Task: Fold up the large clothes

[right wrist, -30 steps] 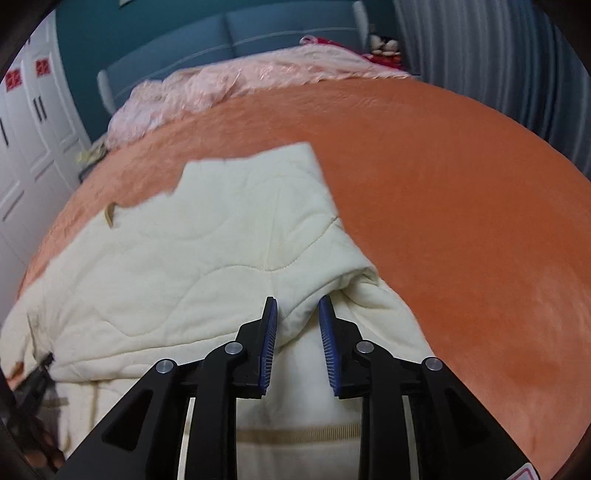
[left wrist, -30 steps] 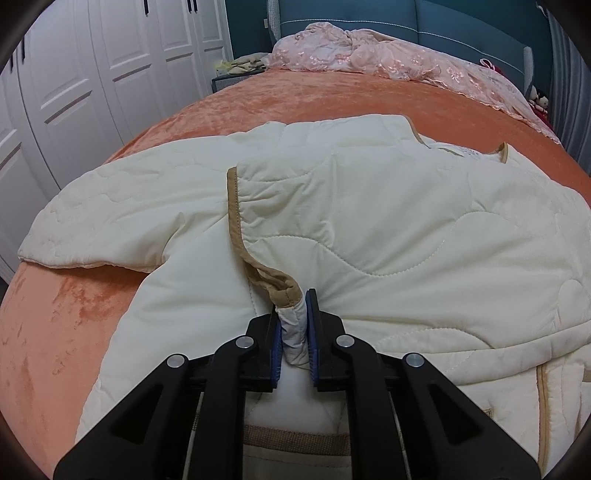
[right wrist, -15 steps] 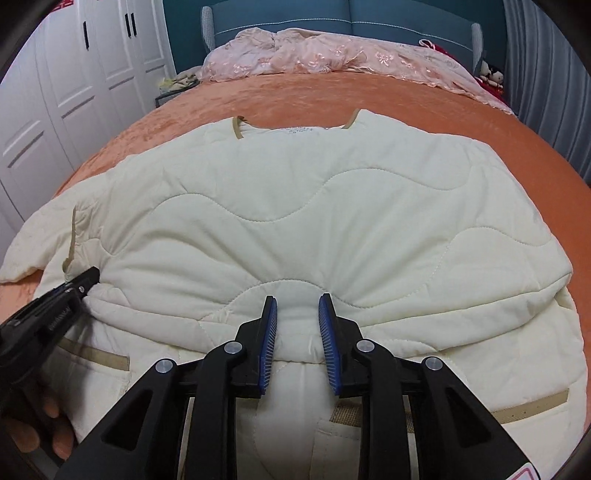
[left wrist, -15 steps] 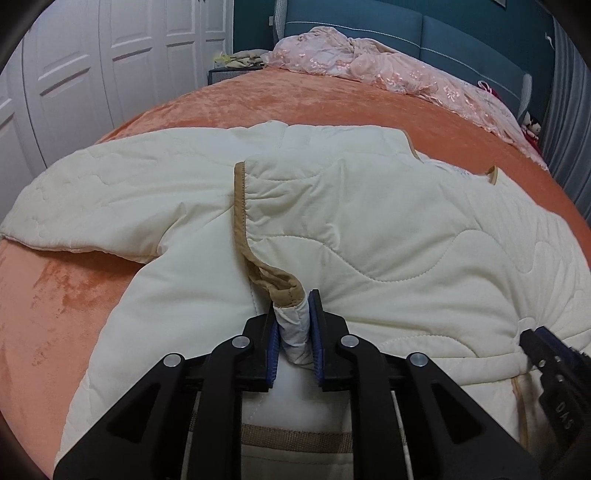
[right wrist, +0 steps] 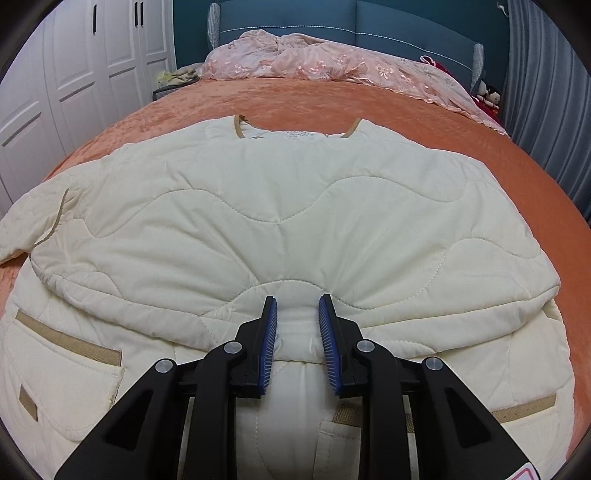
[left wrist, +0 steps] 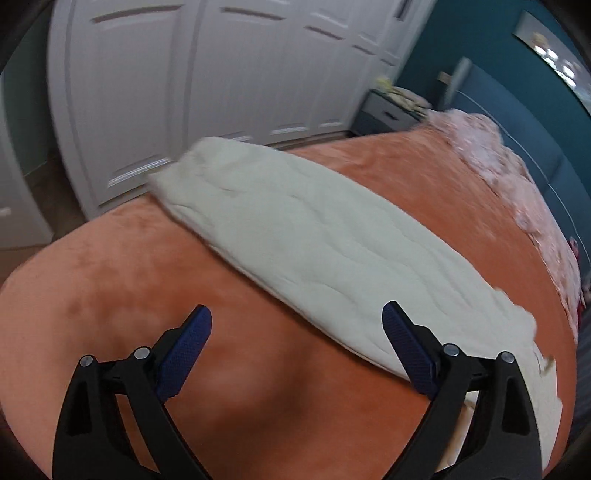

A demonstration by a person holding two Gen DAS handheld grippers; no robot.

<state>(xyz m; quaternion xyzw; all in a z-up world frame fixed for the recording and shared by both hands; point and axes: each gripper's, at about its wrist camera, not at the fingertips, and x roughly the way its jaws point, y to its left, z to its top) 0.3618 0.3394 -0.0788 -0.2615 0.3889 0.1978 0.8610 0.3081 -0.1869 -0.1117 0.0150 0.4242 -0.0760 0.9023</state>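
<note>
Right now the cream quilted jacket [right wrist: 280, 221] lies spread across the orange bedspread [right wrist: 461, 125] of the bed, collar end toward the headboard [right wrist: 332, 22], with one side folded over the body so a thick fold edge runs across just ahead of the right claw [right wrist: 297, 317]. That claw sits with its blue pads [right wrist: 269, 339] a modest way apart, and a bunched ridge of jacket fabric lies between them; whether the pads actually press on it I cannot tell. Tan-trimmed pockets show on the lower part of the jacket, either side of the claw.

The left claw [left wrist: 295, 325] has its jaws opening, already very wide, with nothing between them but bare bedspread [left wrist: 240, 387] below. Ahead of it one long sleeve [left wrist: 314, 236] of the jacket lies stretched diagonally across the bed toward the white wardrobe doors [left wrist: 184, 74]. This view is blurred. A pink lace cover [right wrist: 314, 62] is heaped at the head of the bed
</note>
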